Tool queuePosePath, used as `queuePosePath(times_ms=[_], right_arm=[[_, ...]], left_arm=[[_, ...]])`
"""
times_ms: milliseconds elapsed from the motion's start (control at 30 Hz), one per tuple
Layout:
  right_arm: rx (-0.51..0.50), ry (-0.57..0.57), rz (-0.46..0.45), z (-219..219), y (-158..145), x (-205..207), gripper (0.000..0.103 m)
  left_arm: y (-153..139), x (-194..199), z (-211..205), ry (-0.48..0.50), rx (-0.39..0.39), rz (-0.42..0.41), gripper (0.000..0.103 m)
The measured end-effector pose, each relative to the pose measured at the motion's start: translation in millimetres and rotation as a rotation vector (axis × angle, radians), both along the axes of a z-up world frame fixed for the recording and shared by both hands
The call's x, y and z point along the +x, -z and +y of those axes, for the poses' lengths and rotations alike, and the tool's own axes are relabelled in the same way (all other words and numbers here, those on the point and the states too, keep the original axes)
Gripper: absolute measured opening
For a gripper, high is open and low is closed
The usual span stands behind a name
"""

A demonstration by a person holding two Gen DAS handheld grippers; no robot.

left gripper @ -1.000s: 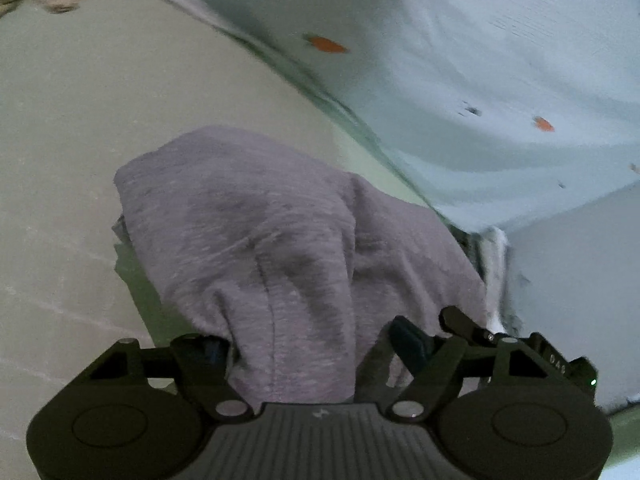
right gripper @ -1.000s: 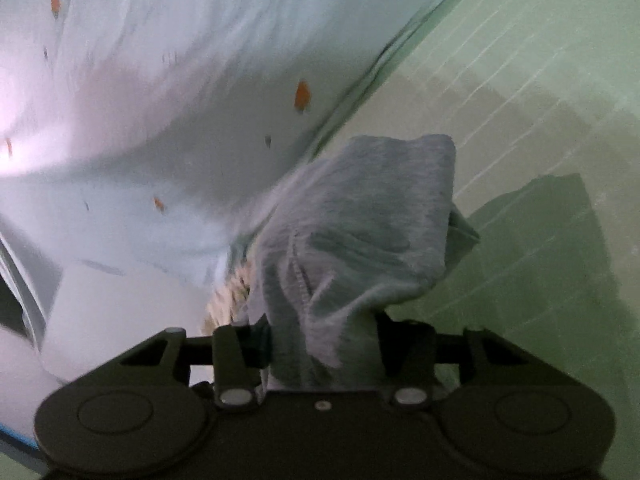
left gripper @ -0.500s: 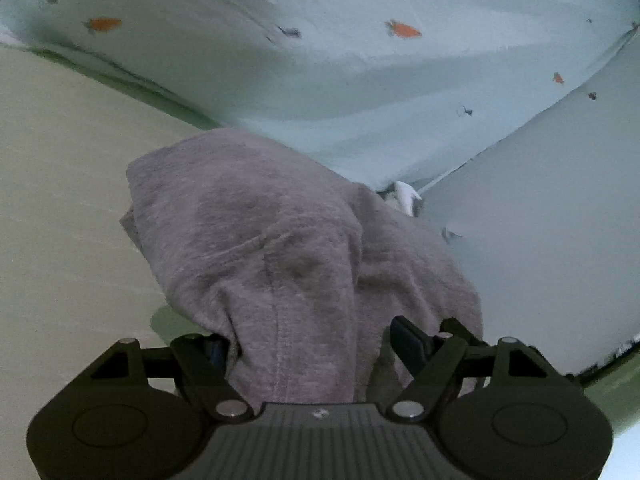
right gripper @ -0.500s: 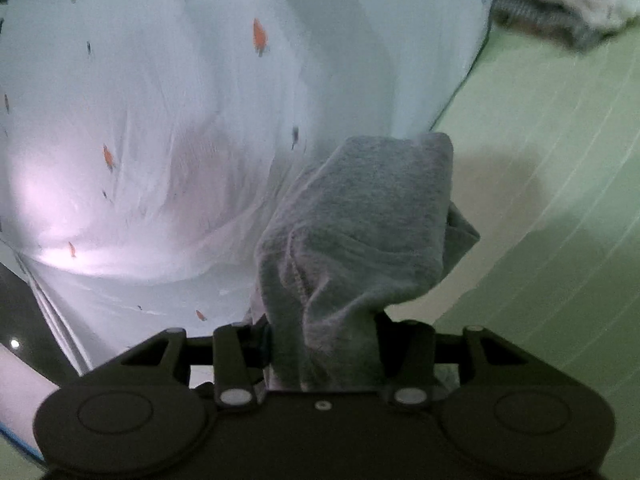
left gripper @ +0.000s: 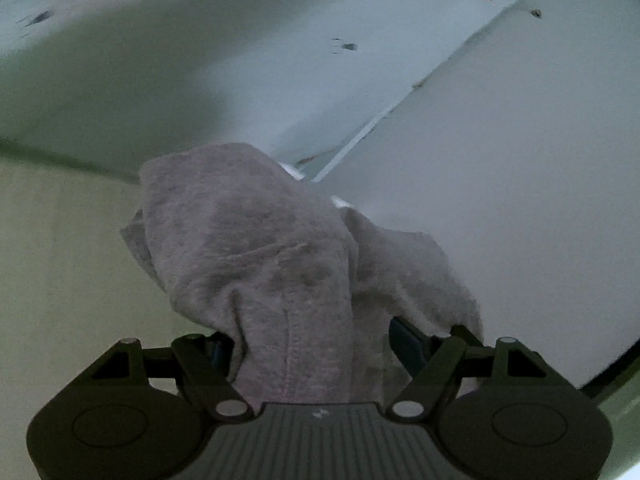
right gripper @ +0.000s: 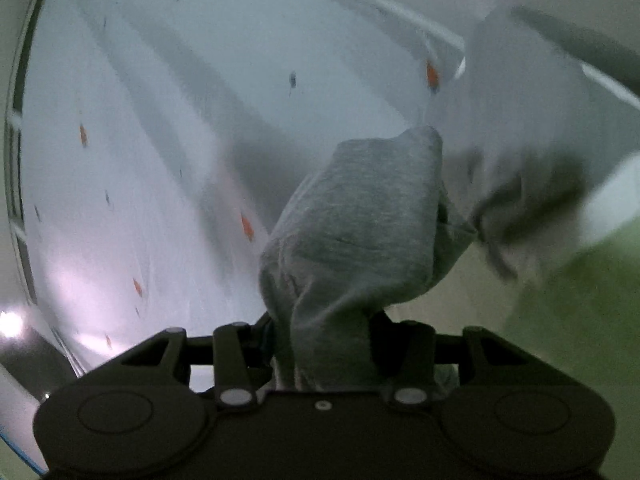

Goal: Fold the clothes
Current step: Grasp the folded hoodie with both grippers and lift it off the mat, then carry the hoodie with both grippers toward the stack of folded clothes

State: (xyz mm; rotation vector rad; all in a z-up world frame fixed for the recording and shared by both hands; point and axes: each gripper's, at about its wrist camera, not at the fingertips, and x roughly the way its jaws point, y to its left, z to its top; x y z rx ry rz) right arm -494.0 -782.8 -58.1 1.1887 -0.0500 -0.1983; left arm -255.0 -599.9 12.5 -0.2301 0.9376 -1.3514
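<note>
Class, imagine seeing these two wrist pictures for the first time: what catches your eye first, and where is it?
A bunched grey garment fills the centre of each view, pinched in the left gripper and the right gripper. Behind it spreads a pale cloth with small orange marks, blurred in places.

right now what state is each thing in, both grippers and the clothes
left gripper: shut on the grey knit cloth
right gripper: shut on the grey knit cloth
grey knit cloth: bunched, a clump standing up out of each gripper
pale blue garment with small orange marks: spread in long folds, blurred
green surface: partly covered by the garment
</note>
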Motion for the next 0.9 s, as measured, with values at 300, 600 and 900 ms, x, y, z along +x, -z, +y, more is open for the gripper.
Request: queuePosePath(times_ms=[300, 600, 900], right_arm=[[-0.091, 0.101, 0.062, -98.6, -11.3, 0.6, 0.017], [-0.333, 0.187, 0.432, -161.6, -31.4, 46.0, 0.034], [-0.508, 0.330, 0.704, -152.7, -23.7, 81.5, 0.066]], left_arm=[[-56.6, 22.9, -170.2, 0.205, -0.221, -0.061, 0.077], [58.3, 33.6, -265.8, 0.118, 0.102, -0.048, 0.077], [89.6, 67.8, -249.3, -0.052, 0.193, -0.096, 0.088]])
